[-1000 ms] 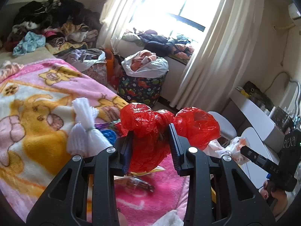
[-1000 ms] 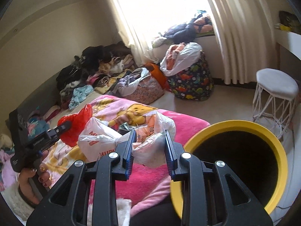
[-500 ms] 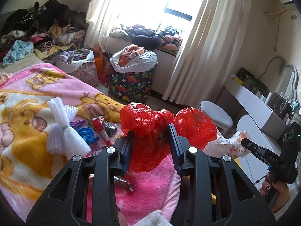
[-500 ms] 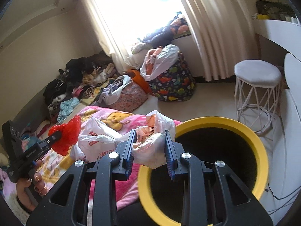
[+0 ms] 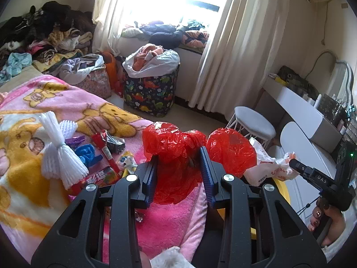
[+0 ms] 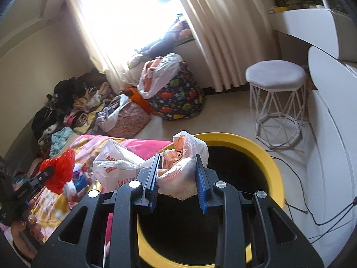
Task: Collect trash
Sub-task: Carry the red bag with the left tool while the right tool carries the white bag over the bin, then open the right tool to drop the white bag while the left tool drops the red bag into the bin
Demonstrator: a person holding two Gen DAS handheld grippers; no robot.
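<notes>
Two bags are being carried at once. I am gripping a crumpled red plastic bag in the left gripper, low centre of frame over the pink blanket. My right gripper is clamping a white plastic bag just above the yellow bin, lower middle.

Daylight floods in through the window, which is blown out to pure white in both views — glare bleeds over the curtains. The room is bright, shadows soft. Fisheye bending curves the walls, and the corners go black. The right-wrist view shows slight motion blur on the curtain folds
</notes>
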